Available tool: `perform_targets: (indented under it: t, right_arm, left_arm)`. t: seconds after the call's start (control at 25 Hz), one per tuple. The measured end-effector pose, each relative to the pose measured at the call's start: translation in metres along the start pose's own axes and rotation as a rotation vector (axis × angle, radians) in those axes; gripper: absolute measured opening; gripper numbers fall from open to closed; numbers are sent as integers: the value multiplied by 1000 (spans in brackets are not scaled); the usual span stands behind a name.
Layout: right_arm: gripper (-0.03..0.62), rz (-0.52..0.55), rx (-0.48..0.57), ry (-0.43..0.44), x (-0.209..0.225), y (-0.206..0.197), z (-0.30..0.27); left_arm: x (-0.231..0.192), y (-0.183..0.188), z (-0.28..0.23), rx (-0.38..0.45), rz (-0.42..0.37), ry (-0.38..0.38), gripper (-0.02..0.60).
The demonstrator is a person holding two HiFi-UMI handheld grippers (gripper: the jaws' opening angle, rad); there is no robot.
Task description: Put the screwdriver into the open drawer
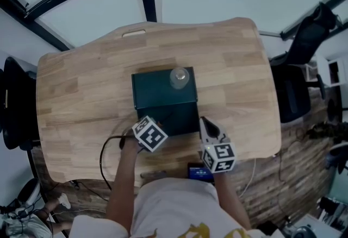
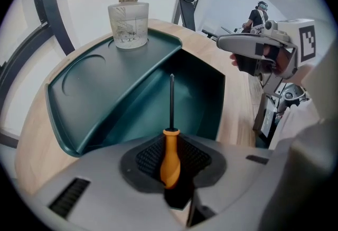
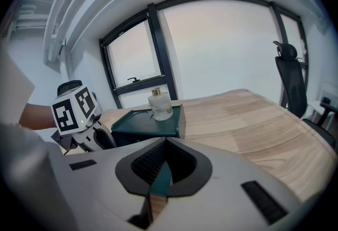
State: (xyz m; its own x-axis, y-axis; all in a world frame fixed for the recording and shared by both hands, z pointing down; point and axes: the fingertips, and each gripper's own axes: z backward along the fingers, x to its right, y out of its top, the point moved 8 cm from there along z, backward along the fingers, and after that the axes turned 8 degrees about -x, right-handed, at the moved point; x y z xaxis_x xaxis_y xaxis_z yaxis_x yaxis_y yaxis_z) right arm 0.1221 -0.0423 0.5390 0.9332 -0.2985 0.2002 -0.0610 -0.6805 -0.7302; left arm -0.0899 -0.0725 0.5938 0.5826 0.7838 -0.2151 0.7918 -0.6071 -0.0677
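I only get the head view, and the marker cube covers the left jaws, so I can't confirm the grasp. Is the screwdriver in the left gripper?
Observer: Yes. The left gripper is shut on the orange handle of the screwdriver.
Operator: Where does its shaft point?
Observer: Straight ahead, toward the inside of the open drawer.
Operator: Is the right gripper carrying anything?
Observer: No. The right gripper has its jaws nearly together with nothing between them.
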Motion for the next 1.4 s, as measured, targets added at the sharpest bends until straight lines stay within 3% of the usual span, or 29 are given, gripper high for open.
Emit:
perform_targets:
  t: [0.52,0.88,1.4]
  right_arm:
    - [-5,-15,-2,-16,10,-2,2]
    - [-5,-19,-7,-17,12,-3,3]
    - [-5,-29,-5,-14,14,-5,2]
  left_arm:
    - [-1,13,-8,-134,-13,-25,72]
    - [-4,19,-13,-213,30,-42,72]
    - [-4,24,-21,-283,42,-49,72]
